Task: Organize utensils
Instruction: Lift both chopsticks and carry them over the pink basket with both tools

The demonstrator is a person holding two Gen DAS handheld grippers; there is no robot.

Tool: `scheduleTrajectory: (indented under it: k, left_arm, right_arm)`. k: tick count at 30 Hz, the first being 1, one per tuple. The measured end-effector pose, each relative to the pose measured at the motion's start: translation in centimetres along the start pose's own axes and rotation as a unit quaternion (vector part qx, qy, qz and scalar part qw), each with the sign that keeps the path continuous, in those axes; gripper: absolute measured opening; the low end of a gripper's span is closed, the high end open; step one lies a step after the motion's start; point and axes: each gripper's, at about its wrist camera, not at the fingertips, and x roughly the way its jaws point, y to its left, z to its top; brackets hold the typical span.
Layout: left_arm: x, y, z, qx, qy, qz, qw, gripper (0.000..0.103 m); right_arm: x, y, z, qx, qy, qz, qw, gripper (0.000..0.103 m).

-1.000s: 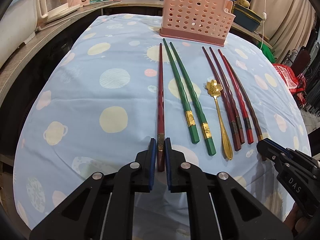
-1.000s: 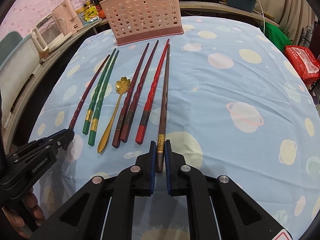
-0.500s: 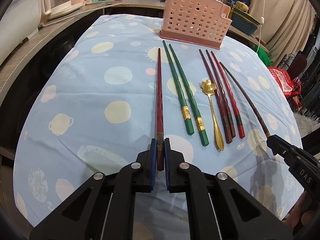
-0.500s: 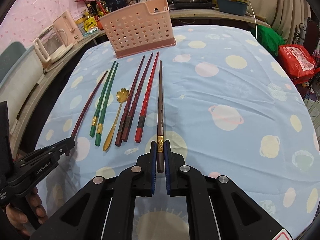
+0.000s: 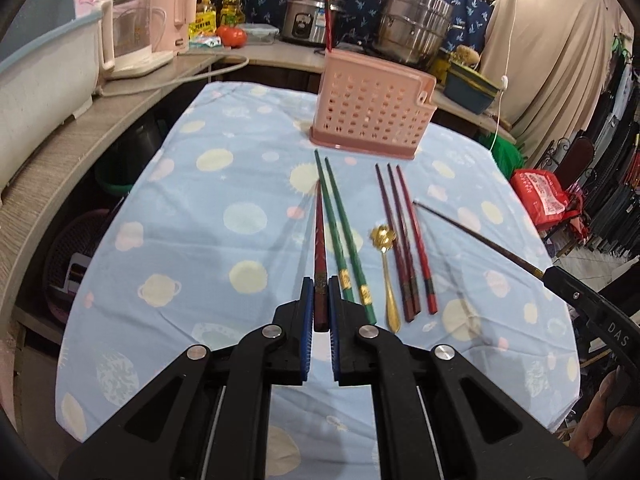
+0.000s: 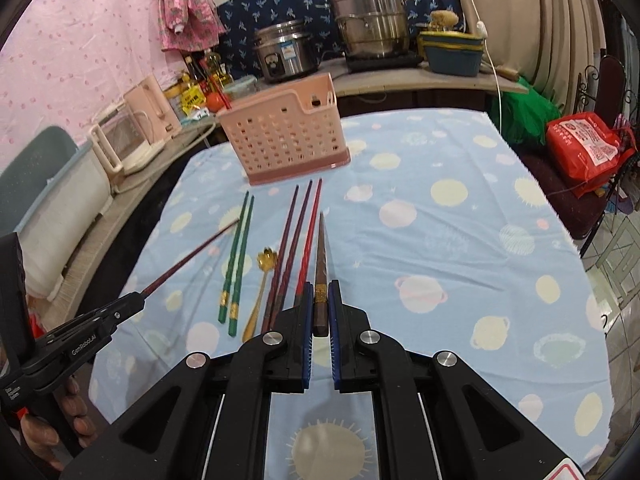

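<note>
My left gripper [image 5: 319,286] is shut on the thick end of a dark red chopstick [image 5: 319,240], lifted off the cloth and pointing at the pink basket [image 5: 370,106]. My right gripper [image 6: 319,290] is shut on a brown chopstick [image 6: 320,256], also raised. On the cloth lie two green chopsticks [image 5: 342,236], a gold spoon [image 5: 386,264] and three red and maroon chopsticks [image 5: 406,240]. A red chopstick [image 5: 328,20] stands in the basket. In the left wrist view the right gripper [image 5: 550,274] shows at the right; in the right wrist view the left gripper [image 6: 136,300] shows at the left.
The table wears a blue cloth [image 6: 440,248] with planet prints. Behind it a counter holds a rice cooker [image 6: 286,54], a steel pot [image 6: 370,16] and a pink kettle [image 5: 176,12]. A red bag [image 6: 584,152] sits off the table's right side.
Both grippers have risen, each carrying its chopstick off the cloth; the view now takes in the counter behind the basket.
</note>
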Motion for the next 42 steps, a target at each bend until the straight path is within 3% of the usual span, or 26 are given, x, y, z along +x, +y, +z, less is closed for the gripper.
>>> scheduleTrajectory:
  k: [17, 28, 33, 42]
  left_arm:
    - [-4.6, -1.5, 8.0, 0.016, -0.079, 0.002, 0.9967, 0.007]
    - [-6.3, -3.5, 14.2, 0.044, -0.128, -0.005, 0.9908, 0.007]
    - [-7.3, -4.4, 18.6, 0.047, -0.165, -0.013, 0.9851, 0.007]
    - [-8.0, -6.4, 27.5, 0.049, -0.249, -0.02, 0.9671, 0.007]
  right_arm:
    - [-4.6, 0.2, 7.1, -0.001, -0.082, 0.017, 0.997, 0.007]
    - [-5.3, 0.5, 13.2, -0.012, -0.125, 0.025, 0.992, 0.007]
    - [-4.6, 0.6, 17.6, -0.003, -0.149, 0.039, 0.988, 0.007]
    - [-2.5, 1.8, 26.5, 0.014, -0.203, 0.056, 0.977, 0.007]
